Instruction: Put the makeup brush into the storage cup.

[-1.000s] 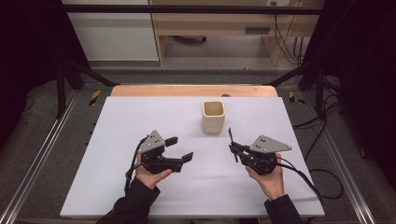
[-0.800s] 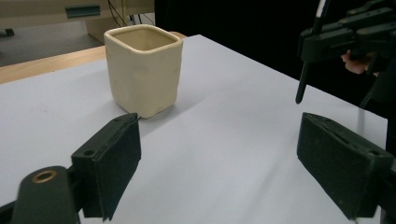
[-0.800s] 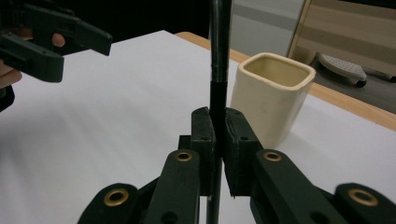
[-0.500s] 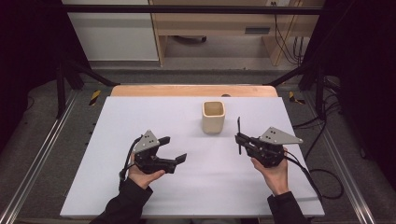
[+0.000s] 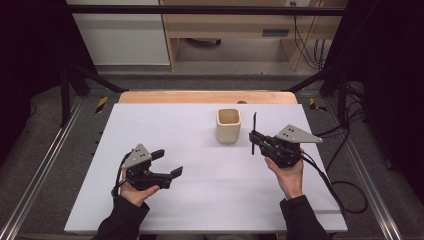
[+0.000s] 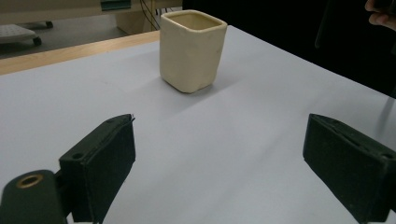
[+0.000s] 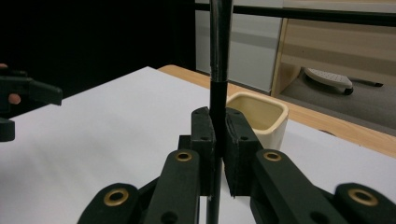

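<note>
A cream square cup (image 5: 228,125) stands empty and upright on the white table (image 5: 200,210), right of centre toward the far edge. My right gripper (image 5: 253,139) is just right of the cup, shut on a thin black pen (image 5: 254,127) that stands nearly vertical. In the right gripper view the jaws pinch the pen (image 7: 220,46) in front of the cup (image 7: 259,116). My left gripper (image 5: 169,163) is open at the near left with nothing between its jaws. The left gripper view looks past the left gripper (image 6: 224,135) toward the cup (image 6: 191,49), well ahead.
A wooden strip (image 5: 200,96) borders the table's far edge. Metal rails (image 5: 45,165) run along both sides, and cables (image 5: 345,185) trail on the floor at the right. A cabinet (image 5: 120,35) and wooden furniture stand beyond the table.
The right gripper has carried the pen away from the person, up beside the cup, and turned it more upright. The left gripper has drifted left, still open.
</note>
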Motion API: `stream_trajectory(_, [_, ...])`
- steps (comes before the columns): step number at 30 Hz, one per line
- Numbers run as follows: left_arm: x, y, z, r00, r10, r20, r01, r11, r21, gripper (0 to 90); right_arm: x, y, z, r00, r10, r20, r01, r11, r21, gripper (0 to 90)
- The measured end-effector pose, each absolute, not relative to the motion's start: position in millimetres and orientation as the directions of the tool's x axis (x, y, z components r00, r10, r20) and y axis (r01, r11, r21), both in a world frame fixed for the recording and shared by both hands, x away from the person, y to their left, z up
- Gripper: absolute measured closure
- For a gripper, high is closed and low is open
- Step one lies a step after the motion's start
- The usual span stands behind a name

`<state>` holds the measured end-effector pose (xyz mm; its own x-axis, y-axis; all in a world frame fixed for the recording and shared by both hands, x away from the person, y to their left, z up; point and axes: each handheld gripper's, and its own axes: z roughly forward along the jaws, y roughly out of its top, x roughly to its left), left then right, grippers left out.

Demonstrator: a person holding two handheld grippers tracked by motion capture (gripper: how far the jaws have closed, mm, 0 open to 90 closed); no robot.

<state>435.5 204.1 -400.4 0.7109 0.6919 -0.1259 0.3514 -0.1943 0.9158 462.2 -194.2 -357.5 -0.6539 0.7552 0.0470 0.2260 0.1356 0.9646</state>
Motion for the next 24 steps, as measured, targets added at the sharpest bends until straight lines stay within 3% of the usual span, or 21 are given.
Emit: stream_trajectory(24, [435.3, 248.2, -408.0, 0.638, 0.765, -0.089, 0.341, -0.177, 0.923, 7.0, 497.2, -178.0, -341.2, -0.612, 0.787, 0.077, 0.222, 0.078, 0.972, 83.6])
